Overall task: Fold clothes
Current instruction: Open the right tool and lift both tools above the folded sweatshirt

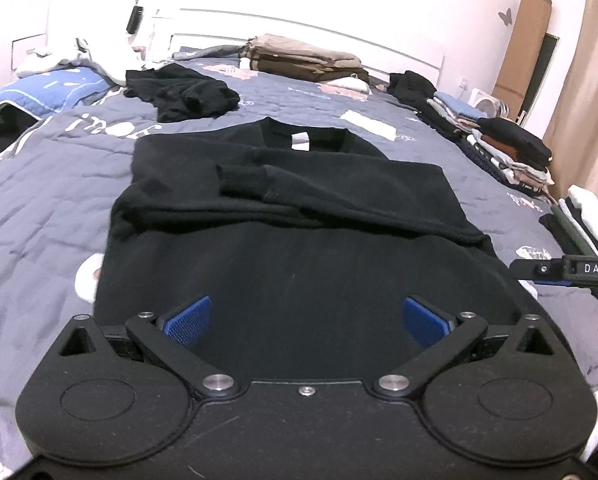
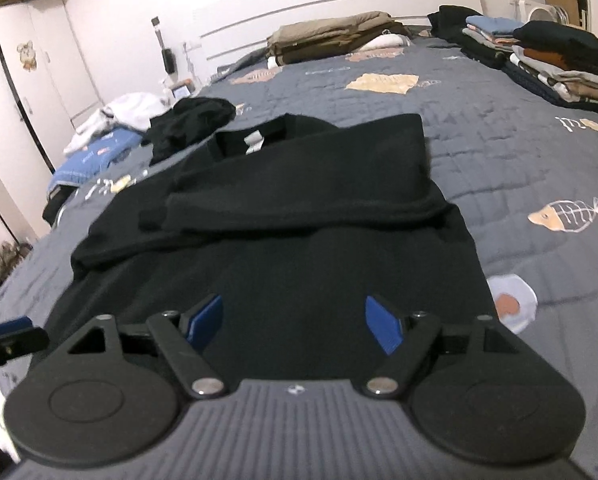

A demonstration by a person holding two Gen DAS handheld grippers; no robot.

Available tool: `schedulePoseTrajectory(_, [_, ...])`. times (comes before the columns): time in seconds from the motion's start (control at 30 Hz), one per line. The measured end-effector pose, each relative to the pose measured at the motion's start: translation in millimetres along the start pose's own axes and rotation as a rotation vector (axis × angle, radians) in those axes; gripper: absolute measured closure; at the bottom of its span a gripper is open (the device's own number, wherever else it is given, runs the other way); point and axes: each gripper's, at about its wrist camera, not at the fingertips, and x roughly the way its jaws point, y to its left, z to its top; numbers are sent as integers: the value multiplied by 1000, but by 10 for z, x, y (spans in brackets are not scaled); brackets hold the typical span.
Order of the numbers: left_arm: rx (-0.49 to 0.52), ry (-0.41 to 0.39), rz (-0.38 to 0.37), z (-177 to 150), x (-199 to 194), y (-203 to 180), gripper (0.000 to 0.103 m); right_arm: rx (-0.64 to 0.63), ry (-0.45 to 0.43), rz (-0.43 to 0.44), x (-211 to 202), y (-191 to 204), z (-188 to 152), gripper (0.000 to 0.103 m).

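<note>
Both sleeves of the black sweater (image 1: 283, 208) lay folded across its chest on the bed (image 1: 51, 184), directly ahead of my tongs. My left tongs (image 1: 305, 322) and right tongs (image 2: 295, 322) stood open and empty above its hem. I judged the next move to be gripping the hem and folding it toward the collar. The right tongs read "DAS"; the quilt lettering was illegible.

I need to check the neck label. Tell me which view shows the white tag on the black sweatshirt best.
The left wrist view: the white tag faces the camera squarely inside the collar of the black sweatshirt, sharp. The right wrist view shows the tag too, but at an angle and blurred.
</note>
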Motion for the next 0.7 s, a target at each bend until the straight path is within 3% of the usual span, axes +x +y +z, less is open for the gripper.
schedulePoseTrajectory(0.7, [16, 41, 58, -487, -518, 58, 0, 36, 3, -14, -549, 7, -601, 25])
